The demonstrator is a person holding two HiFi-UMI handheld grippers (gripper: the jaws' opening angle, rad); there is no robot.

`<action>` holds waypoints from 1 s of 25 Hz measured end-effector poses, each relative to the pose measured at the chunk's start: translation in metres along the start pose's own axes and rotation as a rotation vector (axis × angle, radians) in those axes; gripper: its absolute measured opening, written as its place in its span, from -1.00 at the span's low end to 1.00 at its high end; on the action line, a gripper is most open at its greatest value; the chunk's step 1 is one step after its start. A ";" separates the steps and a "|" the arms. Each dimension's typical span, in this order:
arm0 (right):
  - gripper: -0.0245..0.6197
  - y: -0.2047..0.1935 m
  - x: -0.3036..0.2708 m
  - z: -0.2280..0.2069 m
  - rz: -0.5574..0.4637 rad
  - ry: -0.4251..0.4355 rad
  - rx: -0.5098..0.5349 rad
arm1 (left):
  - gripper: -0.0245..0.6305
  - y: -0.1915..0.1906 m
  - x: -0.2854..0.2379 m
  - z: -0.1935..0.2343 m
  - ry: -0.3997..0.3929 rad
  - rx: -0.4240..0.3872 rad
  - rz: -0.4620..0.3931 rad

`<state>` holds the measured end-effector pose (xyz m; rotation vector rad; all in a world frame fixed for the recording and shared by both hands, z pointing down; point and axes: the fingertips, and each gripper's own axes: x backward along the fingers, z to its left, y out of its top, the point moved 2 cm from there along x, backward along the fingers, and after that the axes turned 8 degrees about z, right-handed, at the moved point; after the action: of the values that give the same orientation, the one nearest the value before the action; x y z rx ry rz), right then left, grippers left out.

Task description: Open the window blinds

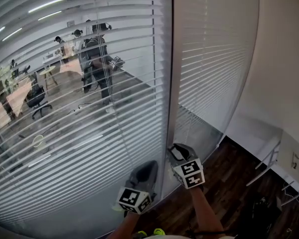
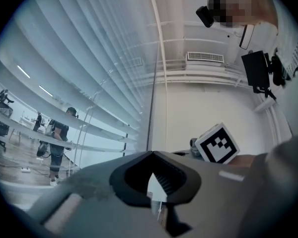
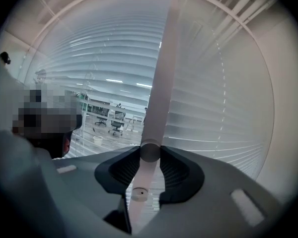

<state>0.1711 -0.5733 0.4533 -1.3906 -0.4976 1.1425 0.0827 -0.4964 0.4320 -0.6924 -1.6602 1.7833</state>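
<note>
Both grippers sit low in the head view, the left gripper (image 1: 145,172) and the right gripper (image 1: 179,152) close side by side at the foot of the dark frame post (image 1: 170,59) that parts the two window blinds. The left blind (image 1: 65,138) has its slats tilted enough to show an office through the glass, while the right blind (image 1: 214,59) looks nearly closed. Open room lies behind and to the right, over the dark wood floor (image 1: 224,188), with the white wall (image 1: 284,59) well apart. The slats are just in front of the jaws and look thin, light and easily bent, so they are not the place to take hold. In the left gripper view, the left gripper (image 2: 156,176) has its jaws nearly together round a small pale wedge (image 2: 154,187), with a thin cord (image 2: 159,209) below it. Whether this is a cord pull cannot be told for sure. In the right gripper view, the right gripper (image 3: 150,170) pinches the pale tilt wand (image 3: 161,83), a ribbed pad pressed on each side, and the wand runs up across the slats. It looks stiff, light and smooth, so it may slip when twisted. A firm hold low on it, turned without pulling sideways, seems safest.
</note>
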 end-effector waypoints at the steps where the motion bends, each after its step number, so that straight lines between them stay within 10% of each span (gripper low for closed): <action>1: -0.52 0.000 0.000 0.000 -0.001 -0.003 -0.001 | -0.95 0.001 0.000 0.000 0.001 0.000 -0.002; 25: -0.52 0.001 0.000 0.001 -0.009 0.002 -0.001 | -0.95 0.001 0.002 -0.002 -0.004 0.000 -0.008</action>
<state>0.1704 -0.5732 0.4526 -1.3887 -0.5026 1.1333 0.0827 -0.4938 0.4308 -0.6814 -1.6635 1.7807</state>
